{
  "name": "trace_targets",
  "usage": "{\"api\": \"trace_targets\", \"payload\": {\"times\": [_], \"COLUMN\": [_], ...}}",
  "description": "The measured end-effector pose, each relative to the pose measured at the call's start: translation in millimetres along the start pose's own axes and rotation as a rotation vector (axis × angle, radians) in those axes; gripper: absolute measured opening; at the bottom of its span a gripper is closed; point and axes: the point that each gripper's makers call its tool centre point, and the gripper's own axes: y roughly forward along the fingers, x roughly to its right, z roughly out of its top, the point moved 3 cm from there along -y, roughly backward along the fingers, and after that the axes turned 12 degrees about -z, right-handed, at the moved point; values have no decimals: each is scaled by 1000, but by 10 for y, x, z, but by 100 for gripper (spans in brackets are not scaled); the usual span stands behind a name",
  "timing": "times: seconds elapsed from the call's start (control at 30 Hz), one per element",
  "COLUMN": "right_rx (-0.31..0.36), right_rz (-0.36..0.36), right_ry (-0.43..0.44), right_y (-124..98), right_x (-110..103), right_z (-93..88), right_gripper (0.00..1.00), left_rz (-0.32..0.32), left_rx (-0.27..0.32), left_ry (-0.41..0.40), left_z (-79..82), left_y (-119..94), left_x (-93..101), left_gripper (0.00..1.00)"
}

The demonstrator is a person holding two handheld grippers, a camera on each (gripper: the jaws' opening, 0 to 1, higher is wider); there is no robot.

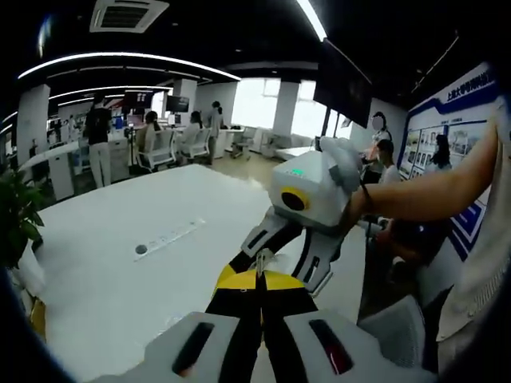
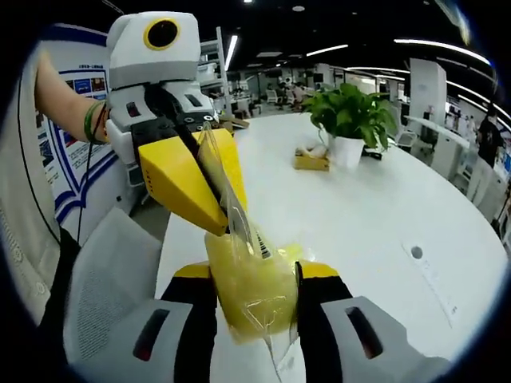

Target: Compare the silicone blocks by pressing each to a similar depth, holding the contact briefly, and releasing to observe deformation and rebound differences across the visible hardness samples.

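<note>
Close in, the right gripper has its yellow-tipped jaws clamped on a yellow silicone block sealed in a clear plastic bag. Just ahead of it, the left gripper pinches the bag's upper edge between nearly closed yellow jaws. In the left gripper view, the left gripper meets the right gripper tip to tip. Beneath both lies a white table. Farther along the table stands a potted plant beside a small yellow box.
</note>
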Motion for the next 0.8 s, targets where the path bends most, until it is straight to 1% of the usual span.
{"api": "trace_targets", "payload": {"times": [0.2,0.43,0.57,0.8], "right_rx": [-7,-40,-47,-72], "right_rz": [-10,-24,-22,-19], "right_ry": [-24,-60,-63,-98], "right_y": [-3,-13,-33,-60], "right_x": [-7,10,23,11], "right_z": [4,-21,-32,-67], "right_gripper": [28,21,18,13], "left_rz": [-6,-14,-22,-33], "left_rx": [-7,-9,-5,-8], "left_ry": [12,17,19,28], "left_z": [-2,-15,-9,-25], "left_y": [6,8,12,23], "left_x": [25,40,54,77], "left_gripper": [0,0,0,0]}}
